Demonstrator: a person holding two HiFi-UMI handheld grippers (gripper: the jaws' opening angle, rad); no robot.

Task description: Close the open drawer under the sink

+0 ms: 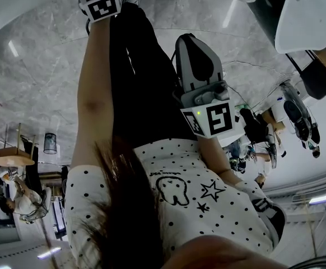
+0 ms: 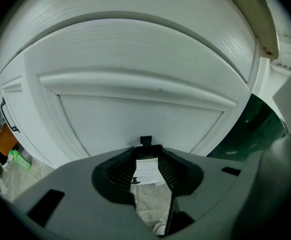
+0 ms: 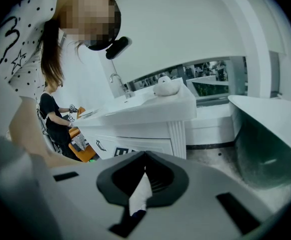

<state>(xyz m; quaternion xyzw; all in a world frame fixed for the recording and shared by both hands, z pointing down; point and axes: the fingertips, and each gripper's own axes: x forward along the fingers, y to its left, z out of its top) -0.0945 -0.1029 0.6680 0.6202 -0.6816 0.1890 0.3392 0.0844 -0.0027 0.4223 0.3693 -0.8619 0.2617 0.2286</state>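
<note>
Left claw (image 2: 146, 153) parted at white cabinet panel (image 2: 135, 111), right claw (image 3: 144, 160) closed

White drawer front (image 3: 135, 146), dark handle (image 3: 101, 145), under the white sink counter (image 3: 150, 109)

The floor (image 1: 34, 88) is grey veined marble, glossy enough to mirror the strip lights (image 1: 13, 48). A wooden stool (image 1: 9, 153) stands at one side. Behind a white counter (image 3: 150, 109) rises a plain white wall (image 3: 185, 24) with a long glass strip (image 3: 210, 76). A white tub (image 3: 270, 129) sits near the counter.
</note>
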